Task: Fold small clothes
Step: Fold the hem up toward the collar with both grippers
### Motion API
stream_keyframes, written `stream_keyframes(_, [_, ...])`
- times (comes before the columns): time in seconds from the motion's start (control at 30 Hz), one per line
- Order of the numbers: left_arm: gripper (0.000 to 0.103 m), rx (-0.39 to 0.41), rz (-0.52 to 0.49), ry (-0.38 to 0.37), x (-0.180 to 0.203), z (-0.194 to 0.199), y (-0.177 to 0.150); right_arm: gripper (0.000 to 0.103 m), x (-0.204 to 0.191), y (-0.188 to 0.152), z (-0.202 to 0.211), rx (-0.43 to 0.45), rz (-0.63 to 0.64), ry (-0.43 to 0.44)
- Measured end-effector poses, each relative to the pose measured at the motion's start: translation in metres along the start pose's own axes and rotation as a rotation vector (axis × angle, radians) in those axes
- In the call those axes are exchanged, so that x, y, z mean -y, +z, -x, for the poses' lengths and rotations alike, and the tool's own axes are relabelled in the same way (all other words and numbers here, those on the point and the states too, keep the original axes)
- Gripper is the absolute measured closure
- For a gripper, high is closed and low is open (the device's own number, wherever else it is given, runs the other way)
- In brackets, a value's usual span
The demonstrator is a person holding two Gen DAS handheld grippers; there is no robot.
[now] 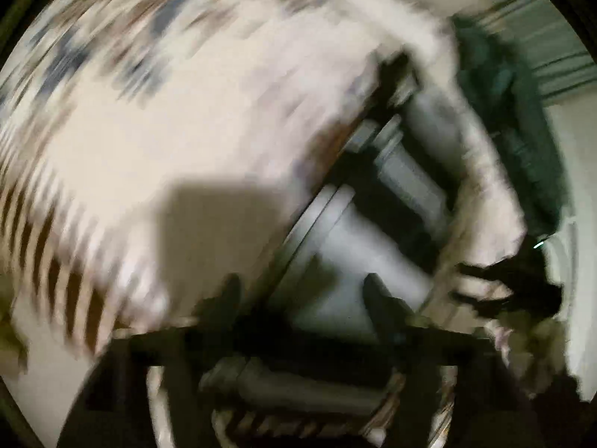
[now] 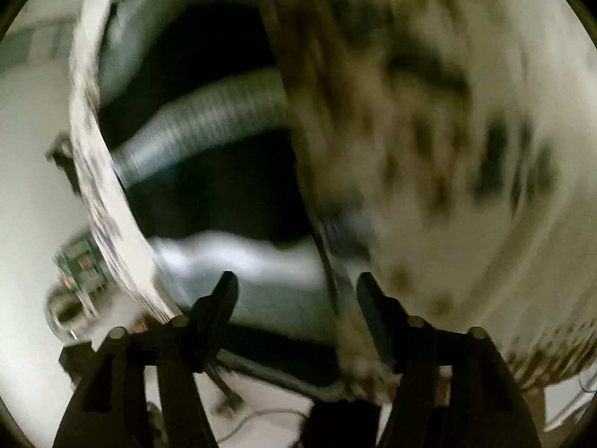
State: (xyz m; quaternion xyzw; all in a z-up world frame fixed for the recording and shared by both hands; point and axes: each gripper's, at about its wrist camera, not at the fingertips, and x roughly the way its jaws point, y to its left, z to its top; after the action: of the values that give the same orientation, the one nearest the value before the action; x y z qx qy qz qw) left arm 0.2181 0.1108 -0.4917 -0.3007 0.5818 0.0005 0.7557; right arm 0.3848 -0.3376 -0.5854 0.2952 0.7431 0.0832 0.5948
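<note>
Both views are heavily motion-blurred. A small white garment with blue and brown prints and a striped hem point(image 1: 179, 119) fills the upper left of the left wrist view, hanging in the air. My left gripper point(image 1: 302, 291) has its fingers spread apart, with nothing seen between the tips. In the right wrist view the same patterned garment point(image 2: 447, 149) fills the right side, and a fold of it runs down past the right finger point(image 2: 373, 310). My right gripper point(image 2: 296, 291) has its fingers spread. The other gripper point(image 1: 511, 283) shows dark at the garment's right edge.
A grey ribbed hose point(image 2: 209, 123) and dark space lie behind the garment. A grey cylinder-like appliance part point(image 1: 347, 239) sits in the middle of the left wrist view. White surface point(image 2: 33, 186) lies at left, with a small green object point(image 2: 80, 261) and a glass point(image 2: 63, 310).
</note>
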Motion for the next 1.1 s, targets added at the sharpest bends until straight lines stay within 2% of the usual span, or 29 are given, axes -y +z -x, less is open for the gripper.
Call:
stream_keyframes(0.03, [0.035,0.029,-0.022,-0.06,0.015,-0.009,0.035,0.031,-0.005,0.019,0.011,0.04,-0.008,0.015])
stream_keyframes(0.07, [0.035,0.037,-0.035,-0.089,0.025,-0.017,0.057,0.031,-0.01,0.039,0.021,0.082,-0.015,0.023])
stream_keyframes(0.17, [0.035,0.079,-0.108,-0.162,0.065,-0.055,0.145,0.031,-0.019,0.099,0.045,0.207,-0.033,0.037])
stream_keyframes(0.23, [0.035,0.091,-0.16,-0.192,0.09,-0.082,0.198,0.031,-0.024,0.142,0.054,0.251,-0.045,0.061])
stream_keyframes(0.33, [0.035,0.048,-0.199,-0.205,0.123,-0.132,0.261,0.031,-0.031,0.196,0.061,0.308,-0.052,0.077])
stream_keyframes(0.43, [0.036,-0.024,-0.25,-0.186,0.146,-0.179,0.299,0.031,-0.035,0.24,0.062,0.34,-0.084,0.089])
stream_keyframes(0.47, [0.041,-0.052,-0.275,-0.189,0.152,-0.194,0.306,0.031,-0.038,0.248,0.058,0.336,-0.094,0.094])
stream_keyframes(0.5, [0.055,-0.062,-0.295,-0.178,0.155,-0.201,0.305,0.031,-0.039,0.257,0.055,0.33,-0.106,0.104])
stream_keyframes(0.53, [0.095,-0.07,-0.335,-0.174,0.16,-0.208,0.304,0.031,-0.043,0.261,0.048,0.324,-0.115,0.11])
stream_keyframes(0.57, [0.096,-0.065,-0.367,-0.159,0.163,-0.207,0.3,0.031,-0.042,0.267,0.047,0.313,-0.122,0.095])
stream_keyframes(0.6, [0.096,-0.041,-0.389,-0.158,0.164,-0.202,0.299,0.036,-0.046,0.269,0.044,0.311,-0.12,0.082])
stream_keyframes(0.63, [0.097,-0.015,-0.397,-0.177,0.163,-0.191,0.297,0.063,-0.051,0.266,0.042,0.323,-0.1,0.073])
stream_keyframes(0.7, [0.097,0.032,-0.376,-0.195,0.154,-0.169,0.299,0.099,-0.067,0.266,0.044,0.345,-0.044,0.019])
stream_keyframes(0.73, [0.097,0.05,-0.351,-0.222,0.147,-0.155,0.299,0.099,-0.076,0.266,0.045,0.364,-0.017,0.011])
stream_keyframes(0.83, [0.097,0.07,-0.342,-0.208,0.138,-0.15,0.313,0.099,-0.097,0.268,0.047,0.381,0.051,-0.007])
stream_keyframes(0.97, [0.096,-0.006,-0.256,-0.176,0.114,-0.187,0.331,0.099,-0.127,0.293,0.02,0.324,0.091,-0.137])
stream_keyframes(1.0, [0.094,-0.041,-0.237,-0.169,0.109,-0.198,0.333,0.095,-0.128,0.297,0.015,0.302,0.086,-0.169])
stream_keyframes(1.07, [0.09,-0.079,-0.188,-0.187,0.1,-0.206,0.333,0.079,-0.126,0.297,0.014,0.272,0.077,-0.184])
stream_keyframes(1.1, [0.083,-0.081,-0.17,-0.195,0.099,-0.203,0.332,0.062,-0.125,0.293,0.019,0.281,0.077,-0.178])
